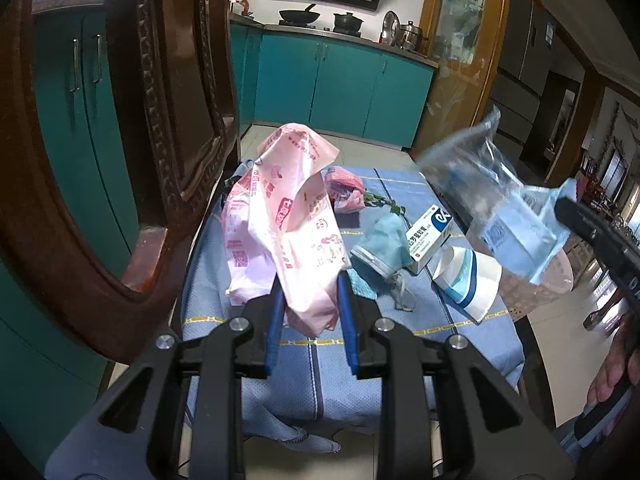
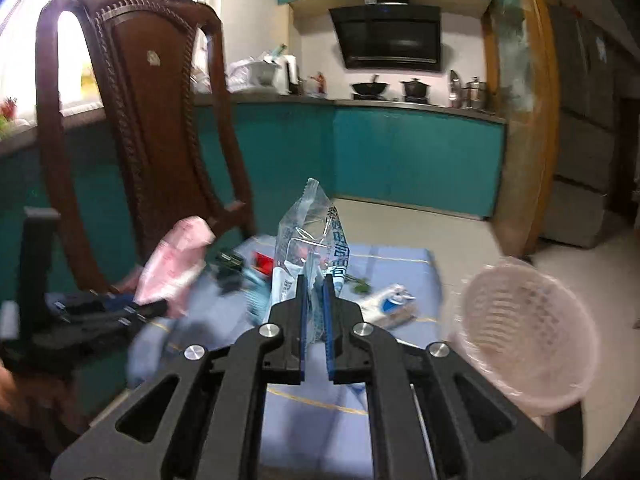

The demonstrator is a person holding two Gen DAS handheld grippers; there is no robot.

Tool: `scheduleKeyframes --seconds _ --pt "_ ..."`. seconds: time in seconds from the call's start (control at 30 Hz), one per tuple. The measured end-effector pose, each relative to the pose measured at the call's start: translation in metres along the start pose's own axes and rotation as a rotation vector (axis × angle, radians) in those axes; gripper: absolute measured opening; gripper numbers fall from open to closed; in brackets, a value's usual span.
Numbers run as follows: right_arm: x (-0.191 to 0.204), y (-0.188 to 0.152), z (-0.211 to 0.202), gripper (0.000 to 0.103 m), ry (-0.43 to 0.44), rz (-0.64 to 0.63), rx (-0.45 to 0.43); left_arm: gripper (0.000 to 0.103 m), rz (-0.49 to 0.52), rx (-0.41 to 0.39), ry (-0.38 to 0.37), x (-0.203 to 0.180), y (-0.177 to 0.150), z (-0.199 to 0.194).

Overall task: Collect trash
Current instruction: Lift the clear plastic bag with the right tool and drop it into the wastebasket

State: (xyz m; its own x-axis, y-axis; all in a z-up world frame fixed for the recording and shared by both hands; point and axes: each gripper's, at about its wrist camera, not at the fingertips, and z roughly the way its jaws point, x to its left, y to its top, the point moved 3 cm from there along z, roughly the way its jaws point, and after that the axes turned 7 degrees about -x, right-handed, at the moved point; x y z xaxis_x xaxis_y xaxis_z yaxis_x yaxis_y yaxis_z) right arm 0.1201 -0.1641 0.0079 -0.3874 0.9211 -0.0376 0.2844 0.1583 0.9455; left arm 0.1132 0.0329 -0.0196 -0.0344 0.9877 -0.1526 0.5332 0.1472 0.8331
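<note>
My left gripper (image 1: 310, 282) is shut on the lower fold of a pink printed plastic bag (image 1: 280, 208), which stands up above the blue tablecloth (image 1: 320, 368). My right gripper (image 2: 316, 280) is shut on a clear plastic bag with blue print (image 2: 310, 236). In the left wrist view that clear bag (image 1: 500, 208) hangs blurred just above a pink mesh basket (image 1: 536, 286) at the table's right edge. On the cloth lie a blue face mask (image 1: 384, 244), a white medicine box (image 1: 430, 236), a paper cup on its side (image 1: 468, 280), a small pink wrapper (image 1: 344, 192) and a green stem (image 1: 384, 202).
A dark carved wooden chair (image 2: 152, 140) stands close on the left of the table. The pink basket (image 2: 528, 332) sits at the table's right side. Teal kitchen cabinets (image 2: 416, 160) and a tiled floor lie beyond. A person's hand (image 1: 612, 384) shows at the right edge.
</note>
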Motion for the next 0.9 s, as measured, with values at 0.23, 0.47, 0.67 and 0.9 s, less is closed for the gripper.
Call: scheduleKeyframes --seconds 0.23,0.47,0.67,0.9 --pt "-0.01 -0.016 0.023 0.008 -0.038 0.065 0.109 0.026 0.017 0.0 0.004 -0.004 0.002 0.001" --pt "-0.002 -0.015 0.021 0.008 -0.032 0.059 0.097 0.026 0.027 0.005 0.006 -0.004 -0.001 0.003" --pt "-0.001 -0.018 0.019 0.008 -0.031 0.061 0.099 0.026 0.027 0.005 0.007 -0.004 0.0 0.003" --pt "-0.001 -0.018 0.02 0.008 -0.03 0.064 0.106 0.026 0.032 0.011 0.003 -0.004 -0.001 0.004"
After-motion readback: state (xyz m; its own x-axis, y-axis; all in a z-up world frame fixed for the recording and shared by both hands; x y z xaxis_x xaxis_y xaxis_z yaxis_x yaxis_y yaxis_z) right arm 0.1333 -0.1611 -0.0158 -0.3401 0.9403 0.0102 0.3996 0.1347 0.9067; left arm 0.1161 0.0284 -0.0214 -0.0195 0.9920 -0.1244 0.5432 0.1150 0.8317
